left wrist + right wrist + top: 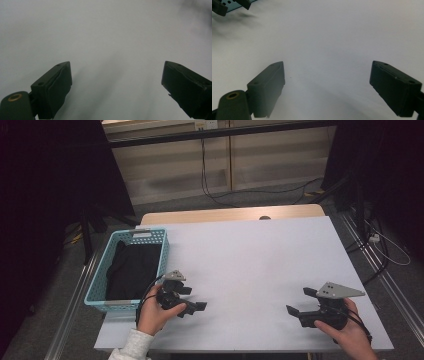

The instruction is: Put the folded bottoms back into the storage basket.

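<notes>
Two open claws, left claw and right claw, face each other.

item count: table scene

two hand-held grippers, left gripper and right gripper, each with two black jaws spread apart; one white table; one blue basket just beside the left gripper, containing one black cloth.

Dark cloth in basket: kind too dim to tell. Other gripper cut off at upper-left edge, right gripper view.
</notes>
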A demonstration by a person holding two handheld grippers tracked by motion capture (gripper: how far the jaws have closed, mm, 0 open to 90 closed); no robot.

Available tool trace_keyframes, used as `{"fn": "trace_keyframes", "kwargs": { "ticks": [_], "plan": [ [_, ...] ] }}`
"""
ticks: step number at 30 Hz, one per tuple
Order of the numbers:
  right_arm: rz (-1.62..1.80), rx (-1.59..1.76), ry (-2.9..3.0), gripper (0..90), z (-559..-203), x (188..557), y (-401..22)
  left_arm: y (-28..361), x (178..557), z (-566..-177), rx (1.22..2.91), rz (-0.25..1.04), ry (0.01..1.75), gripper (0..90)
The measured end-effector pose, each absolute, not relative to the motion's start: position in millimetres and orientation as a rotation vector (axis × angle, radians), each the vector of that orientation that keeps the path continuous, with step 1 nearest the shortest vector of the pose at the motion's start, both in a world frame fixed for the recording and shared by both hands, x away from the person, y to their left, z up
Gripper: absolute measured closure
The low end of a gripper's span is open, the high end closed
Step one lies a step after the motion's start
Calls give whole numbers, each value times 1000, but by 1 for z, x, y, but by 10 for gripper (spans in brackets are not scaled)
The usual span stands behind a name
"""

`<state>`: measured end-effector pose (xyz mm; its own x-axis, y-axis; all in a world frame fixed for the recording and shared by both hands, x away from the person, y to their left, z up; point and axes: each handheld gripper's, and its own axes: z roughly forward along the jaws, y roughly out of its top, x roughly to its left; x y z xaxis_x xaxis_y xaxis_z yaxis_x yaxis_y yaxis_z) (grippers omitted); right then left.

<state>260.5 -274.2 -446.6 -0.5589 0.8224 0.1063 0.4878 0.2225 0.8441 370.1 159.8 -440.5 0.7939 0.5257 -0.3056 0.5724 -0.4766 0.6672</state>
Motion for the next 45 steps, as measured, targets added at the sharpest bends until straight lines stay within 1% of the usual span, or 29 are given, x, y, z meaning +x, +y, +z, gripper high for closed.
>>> {"fn": "trace_keyframes", "kwargs": {
  "ticks": [45],
  "plan": [
    [1256, 1214, 2140, 122, -449, 258, -280, 171, 353, -439, 2161, -77, 725, 81]
  ]
}}
